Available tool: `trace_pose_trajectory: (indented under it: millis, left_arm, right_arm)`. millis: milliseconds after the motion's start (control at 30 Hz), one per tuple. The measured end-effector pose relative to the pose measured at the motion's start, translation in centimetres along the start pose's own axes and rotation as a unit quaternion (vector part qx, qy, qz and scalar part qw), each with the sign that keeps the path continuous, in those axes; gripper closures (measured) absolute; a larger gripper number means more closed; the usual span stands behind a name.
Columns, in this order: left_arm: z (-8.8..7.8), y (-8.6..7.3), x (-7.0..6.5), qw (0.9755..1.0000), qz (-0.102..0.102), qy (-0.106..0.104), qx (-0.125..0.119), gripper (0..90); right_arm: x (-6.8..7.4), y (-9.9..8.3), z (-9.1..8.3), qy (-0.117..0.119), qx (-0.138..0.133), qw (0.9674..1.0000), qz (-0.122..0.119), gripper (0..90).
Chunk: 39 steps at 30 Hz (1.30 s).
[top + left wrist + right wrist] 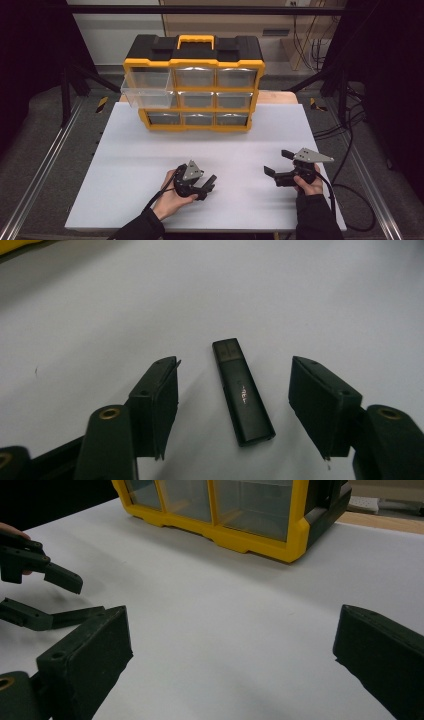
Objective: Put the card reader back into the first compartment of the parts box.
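Black and flat, a small plastic memory stick (243, 392) lies on the white bench (310, 300). The left tongs (234, 390) stand spread around the stick, not touching it. The right tongs (232, 655), well apart from the stick, are spread wide and hold nothing.

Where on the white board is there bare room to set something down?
Bare: the wide strip of white board between the drawer organizer and both claws, plus the gap between left claw and right claw. Crowded: under the left claw, where a black USB stick lies.
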<state>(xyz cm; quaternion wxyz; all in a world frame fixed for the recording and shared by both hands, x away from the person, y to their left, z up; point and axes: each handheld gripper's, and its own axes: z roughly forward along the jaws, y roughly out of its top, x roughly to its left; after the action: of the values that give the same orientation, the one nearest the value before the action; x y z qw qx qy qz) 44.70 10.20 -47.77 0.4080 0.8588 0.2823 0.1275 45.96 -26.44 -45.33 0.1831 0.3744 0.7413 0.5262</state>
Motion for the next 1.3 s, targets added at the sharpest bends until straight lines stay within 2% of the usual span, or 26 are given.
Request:
trace_pose_trajectory:
  millis: [233,567,1300]
  left_arm:
    - [0.19,-0.06,-0.13,1.0,0.003,-0.003,0.005,46.8]
    - [0.4,-0.05,-0.28,0.9999,-0.004,-0.009,0.014,57.9]
    - [0.53,-0.12,-0.27,0.9997,-0.009,-0.003,0.021,67.4]
  right_arm:
    - [0.0,-0.01,0.01,-0.001,0.001,1.0,0.0,2.5]
    - [-0.02,0.02,-0.03,-0.001,0.0,1.0,-0.001,2.5]
    - [0.0,0.03,-0.1,-0.001,0.001,1.0,0.002,2.5]
